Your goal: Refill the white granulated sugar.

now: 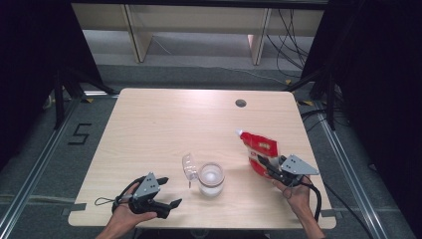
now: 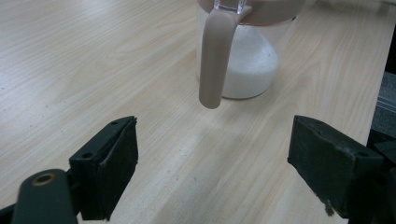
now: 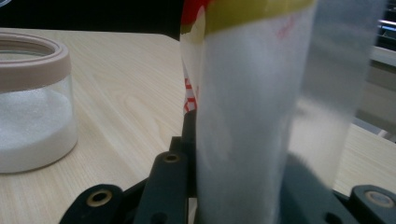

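Two grippers over one pale wooden table (image 1: 149, 124) in the high view. The right gripper (image 1: 266, 167), at the near right, has its jaws clamped on the lower end of a red and white pouch (image 1: 260, 148). The pouch's long axis runs from the gripper away and to the left, its white spout end pointing toward the far side of the table. Left of it, near the table's front middle, stands a clear jar (image 1: 211, 179) with white powder inside, its clear lid (image 1: 189, 168) swung open to the left. The left gripper (image 1: 169, 191) sits at the near left, jaws spread wide, nothing between them, aimed right toward the jar.

Now the left gripper view: both black jaws stand well apart over bare wood, and the jar (image 2: 247, 70) is straight ahead, a beige strap (image 2: 214, 60) hanging down its front, white powder heaped behind the glass.

Over to the right gripper view: the pouch (image 3: 247, 116) rises upright from between the closed jaws, translucent white with a yellow and red band on top. The jar (image 3: 32, 116), beige-rimmed, is off to the left, apart from the pouch.
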{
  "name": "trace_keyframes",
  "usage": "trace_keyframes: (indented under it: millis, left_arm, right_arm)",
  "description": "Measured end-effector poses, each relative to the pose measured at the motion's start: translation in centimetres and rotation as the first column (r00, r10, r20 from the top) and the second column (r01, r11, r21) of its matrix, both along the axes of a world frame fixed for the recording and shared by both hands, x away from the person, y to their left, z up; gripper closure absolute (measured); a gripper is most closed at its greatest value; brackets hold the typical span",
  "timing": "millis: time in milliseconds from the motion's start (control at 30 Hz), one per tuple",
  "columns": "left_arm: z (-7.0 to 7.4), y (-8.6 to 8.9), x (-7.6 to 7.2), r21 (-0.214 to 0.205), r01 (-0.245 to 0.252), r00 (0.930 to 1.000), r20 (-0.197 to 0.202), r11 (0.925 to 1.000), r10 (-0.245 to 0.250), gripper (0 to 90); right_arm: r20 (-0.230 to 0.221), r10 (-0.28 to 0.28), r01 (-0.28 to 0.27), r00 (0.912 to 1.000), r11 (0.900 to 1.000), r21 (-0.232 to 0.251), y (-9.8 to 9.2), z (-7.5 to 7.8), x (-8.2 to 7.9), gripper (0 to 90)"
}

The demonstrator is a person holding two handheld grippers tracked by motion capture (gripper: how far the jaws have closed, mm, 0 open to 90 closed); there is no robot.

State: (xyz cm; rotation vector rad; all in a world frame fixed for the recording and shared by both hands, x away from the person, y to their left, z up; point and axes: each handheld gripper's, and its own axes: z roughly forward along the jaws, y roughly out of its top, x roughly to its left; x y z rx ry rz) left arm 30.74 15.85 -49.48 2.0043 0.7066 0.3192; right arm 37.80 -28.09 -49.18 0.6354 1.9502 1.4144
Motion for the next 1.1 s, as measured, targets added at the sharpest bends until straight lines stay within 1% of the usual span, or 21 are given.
trace_keyframes:
  millis: [33,67,100,133,200,233,333,367,433,467,533,567,633,667,733,800,867,900,967,1033,1100]
  left_arm:
    - [0.0,0.0,0.0,0.005,0.003,1.0,0.001,1.0,-0.003,15.6]
    - [0.0,0.1,0.0,0.008,0.002,1.0,0.002,1.0,-0.002,15.6]
    - [0.1,0.2,0.1,0.013,0.004,1.0,0.003,0.9999,-0.004,15.6]
    - [0.1,0.1,0.0,0.004,0.002,1.0,-0.004,1.0,-0.002,15.6]
    - [0.0,0.1,0.0,0.0,-0.004,1.0,-0.001,1.0,0.004,15.6]
    - [0.1,0.2,0.0,0.004,0.001,1.0,-0.005,1.0,-0.001,15.6]
    - [0.0,0.1,0.0,0.008,0.001,1.0,0.003,1.0,-0.001,15.6]
    - [0.1,0.1,0.0,0.009,0.004,1.0,0.002,1.0,-0.004,15.6]
    - [0.0,0.1,0.0,0.004,0.0,1.0,-0.004,1.0,0.0,15.6]
    - [0.0,0.2,0.0,0.006,0.0,1.0,-0.004,1.0,0.0,15.6]
    - [0.0,0.1,0.0,0.006,-0.002,1.0,0.0,1.0,0.002,15.6]
    - [0.0,0.1,0.0,0.006,-0.002,1.0,0.001,1.0,0.002,15.6]
    - [0.0,0.1,0.0,0.008,0.001,1.0,0.005,1.0,-0.001,15.6]
    - [0.1,0.2,0.0,0.008,0.001,1.0,-0.005,1.0,-0.001,15.6]
    - [0.0,0.2,0.0,0.005,0.0,1.0,-0.004,1.0,0.0,15.6]
    - [0.0,0.2,0.0,0.005,0.0,1.0,-0.004,1.0,0.0,15.6]
    - [0.1,0.2,0.0,0.016,-0.006,1.0,0.003,0.9999,0.006,15.6]
    - [0.1,0.2,0.0,0.016,-0.006,1.0,0.004,0.9999,0.006,15.6]
    - [0.1,0.2,0.0,0.009,0.002,1.0,-0.001,1.0,-0.002,15.6]
    - [0.0,0.1,0.0,0.008,-0.001,1.0,0.004,1.0,0.001,15.6]
    - [0.1,0.1,0.0,0.009,0.002,1.0,0.001,1.0,-0.002,15.6]
  right_arm:
    - [-0.019,0.0,0.0,0.9998,1.0,-0.004,-0.1,0.1,0.0,76.1]
    - [-0.008,-0.002,0.002,1.0,0.9999,-0.014,-0.2,0.1,0.0,76.0]
    - [-0.03,-0.006,0.006,0.9995,0.9998,-0.019,-0.3,0.1,-0.1,75.9]
    - [-0.033,-0.005,0.004,0.9995,0.9997,-0.026,-0.4,0.1,-0.2,75.8]
    - [-0.029,-0.02,0.02,0.9994,0.9996,-0.019,-0.4,0.1,-0.4,75.8]
    - [-0.035,-0.02,0.019,0.9992,0.9993,-0.031,-0.4,0.2,-0.5,75.8]
    - [-0.012,-0.005,0.004,0.9999,0.9992,-0.04,-0.2,0.2,-0.5,75.8]
    - [-0.027,-0.007,0.006,0.9996,0.9995,-0.031,-0.2,0.2,-0.6,75.7]
    - [-0.025,-0.008,0.007,0.9997,0.9995,-0.03,-0.3,0.2,-0.5,75.2]
    - [-0.051,-0.03,0.03,0.9982,0.9995,-0.001,-0.3,0.2,-0.6,74.6]
    - [-0.068,-0.048,0.049,0.9966,0.9986,0.018,-0.3,0.1,-0.6,73.8]
    - [-0.062,-0.025,0.026,0.9978,0.9996,0.01,-0.4,0.1,-0.4,72.9]
    - [-0.073,-0.044,0.046,0.9963,0.9986,0.026,-0.4,0.2,-0.5,71.6]
    - [-0.064,-0.048,0.05,0.9968,0.9985,0.022,-0.4,0.2,-0.5,70.1]
    - [-0.08,-0.058,0.06,0.9951,0.9978,0.027,-0.5,0.2,-0.6,66.7]
    - [-0.118,-0.068,0.074,0.9906,0.9964,0.041,-0.5,0.3,-0.8,64.3]
    - [-0.109,-0.054,0.059,0.9925,0.9975,0.038,-0.6,0.4,-0.9,63.1]
    - [-0.115,-0.066,0.07,0.9912,0.997,0.032,-0.8,0.4,-1.0,63.0]
    - [-0.082,-0.085,0.089,0.9929,0.9954,0.038,-0.8,0.4,-1.0,62.4]
    - [-0.12,-0.07,0.074,0.9903,0.9967,0.034,-0.8,0.5,-1.2,61.6]
    - [-0.1,-0.075,0.079,0.9921,0.9965,0.03,-0.9,0.6,-1.2,60.9]
